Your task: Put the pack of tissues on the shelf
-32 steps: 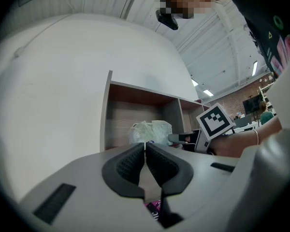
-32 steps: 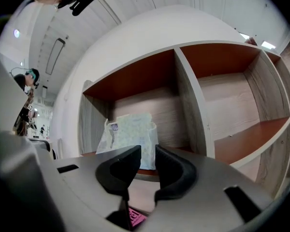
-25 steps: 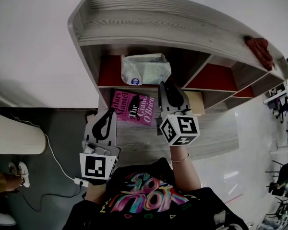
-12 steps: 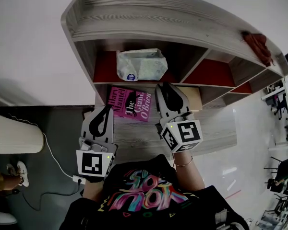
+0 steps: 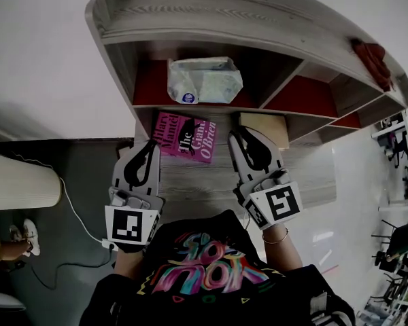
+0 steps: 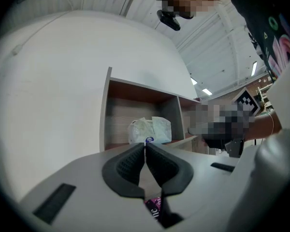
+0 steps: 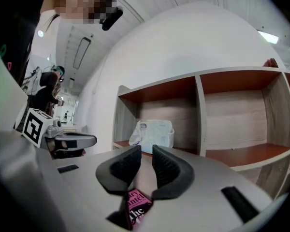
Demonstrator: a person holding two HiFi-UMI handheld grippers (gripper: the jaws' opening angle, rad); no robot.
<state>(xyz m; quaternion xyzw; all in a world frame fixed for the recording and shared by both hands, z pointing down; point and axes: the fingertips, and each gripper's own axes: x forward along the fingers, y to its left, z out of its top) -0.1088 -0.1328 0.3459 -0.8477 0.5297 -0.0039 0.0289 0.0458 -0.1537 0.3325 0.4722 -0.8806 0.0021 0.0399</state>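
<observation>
Right tool (image 5: 242, 136) now back from crinkly pale tissue pack (image 5: 205, 80)

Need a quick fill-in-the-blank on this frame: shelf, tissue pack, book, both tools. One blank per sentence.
The white plastic pack of tissues sits in the grey wooden shelf's ___ compartment.
The paperback book on the wooden ledge below it has a ___ cover.
The left tool has its jaws ___.
The right tool, jaws slightly apart, holds ___.
Missing words: leftmost; pink; shut; nothing.
</observation>
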